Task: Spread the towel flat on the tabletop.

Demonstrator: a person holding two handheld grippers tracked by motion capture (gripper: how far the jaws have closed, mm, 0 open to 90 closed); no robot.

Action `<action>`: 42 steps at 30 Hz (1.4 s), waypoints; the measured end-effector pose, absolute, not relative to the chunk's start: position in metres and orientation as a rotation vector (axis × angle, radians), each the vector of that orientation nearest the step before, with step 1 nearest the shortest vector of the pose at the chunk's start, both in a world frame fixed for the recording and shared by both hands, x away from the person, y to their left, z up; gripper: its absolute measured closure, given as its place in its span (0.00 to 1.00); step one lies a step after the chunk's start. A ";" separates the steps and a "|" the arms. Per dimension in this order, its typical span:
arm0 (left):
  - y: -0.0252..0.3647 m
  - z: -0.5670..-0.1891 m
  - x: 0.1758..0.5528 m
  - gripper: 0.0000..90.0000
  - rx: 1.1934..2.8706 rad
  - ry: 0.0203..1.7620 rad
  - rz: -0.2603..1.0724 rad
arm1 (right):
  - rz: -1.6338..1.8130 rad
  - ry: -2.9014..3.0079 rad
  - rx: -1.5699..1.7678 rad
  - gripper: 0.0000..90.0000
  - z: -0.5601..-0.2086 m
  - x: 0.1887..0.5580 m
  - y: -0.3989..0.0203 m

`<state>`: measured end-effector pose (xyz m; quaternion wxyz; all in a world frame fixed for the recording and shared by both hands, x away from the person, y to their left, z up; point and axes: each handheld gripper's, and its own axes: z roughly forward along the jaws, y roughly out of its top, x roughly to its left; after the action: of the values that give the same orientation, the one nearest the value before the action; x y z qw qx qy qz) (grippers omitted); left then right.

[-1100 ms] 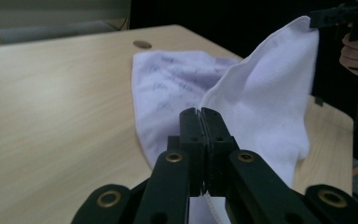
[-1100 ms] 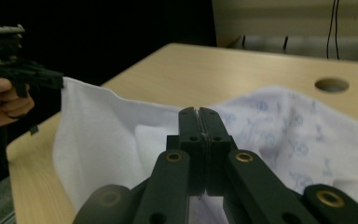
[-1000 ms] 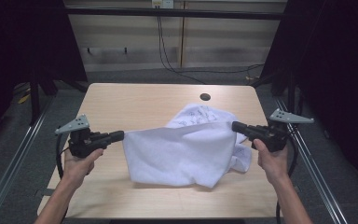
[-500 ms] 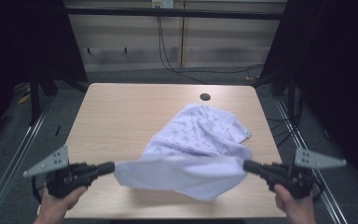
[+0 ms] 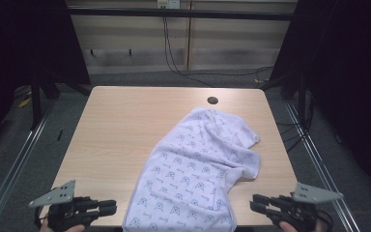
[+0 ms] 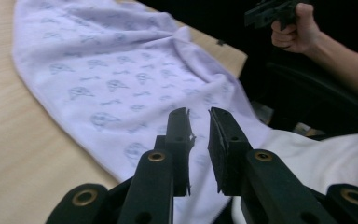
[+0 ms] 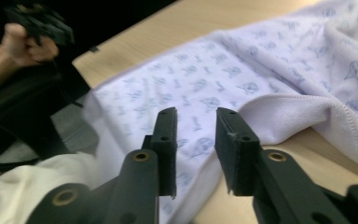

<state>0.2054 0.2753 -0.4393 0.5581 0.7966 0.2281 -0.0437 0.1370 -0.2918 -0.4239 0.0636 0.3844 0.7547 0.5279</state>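
A pale lilac cloth (image 5: 198, 164) with a small printed pattern lies spread on the wooden table (image 5: 116, 125). It runs from near the back right down to the front edge and hangs slightly over it. My left gripper (image 5: 111, 208) hovers at the front edge just left of the cloth. My right gripper (image 5: 253, 207) hovers just right of it. Both pairs of jaws have just been opening and nothing is between them. In the left gripper view the left gripper (image 6: 200, 114) stands apart above the cloth (image 6: 112, 70). In the right gripper view the right gripper (image 7: 196, 114) is parted over the cloth (image 7: 242, 70).
A round dark hole (image 5: 212, 100) sits in the table near its back edge. Metal rails (image 5: 19, 159) run along both sides of the table, and cables (image 5: 183, 67) trail on the floor behind it. The left half of the table is bare wood.
Both grippers came toward the front edge and sank, dragging the cloth stretched between them. They have let go, and the cloth now lies flat on the table.
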 end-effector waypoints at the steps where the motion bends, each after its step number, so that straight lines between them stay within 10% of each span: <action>1: 0.270 -0.441 0.215 0.87 1.902 0.553 -0.074 | 1.579 2.308 1.165 0.74 -0.430 0.149 -0.287; 10: 0.188 -0.481 0.313 0.92 2.098 0.637 -0.016 | 1.309 2.467 1.275 0.57 -0.473 0.227 -0.246; 17: 0.157 -0.504 0.335 0.90 2.197 0.680 -0.003 | 1.314 2.479 1.369 0.72 -0.484 0.253 -0.236; 20: 0.169 -0.503 0.326 0.95 2.207 0.677 -0.018 | 1.237 2.502 1.378 0.97 -0.487 0.246 -0.237; 23: 0.183 -0.501 0.313 0.97 2.224 0.683 -0.008 | 1.286 2.475 1.375 0.99 -0.478 0.233 -0.248; 35: 0.199 -0.490 0.230 0.87 2.286 0.527 -0.103 | 1.255 2.491 1.405 0.99 -0.455 0.153 -0.294; 42: 0.192 -0.488 0.280 0.81 2.180 0.642 -0.019 | 1.267 2.371 1.411 0.77 -0.447 0.147 -0.305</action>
<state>0.2801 0.1925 -0.4878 0.4208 0.8702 0.2563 -0.0074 0.1465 -0.3051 -0.4474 0.0530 0.4641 0.7798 0.4168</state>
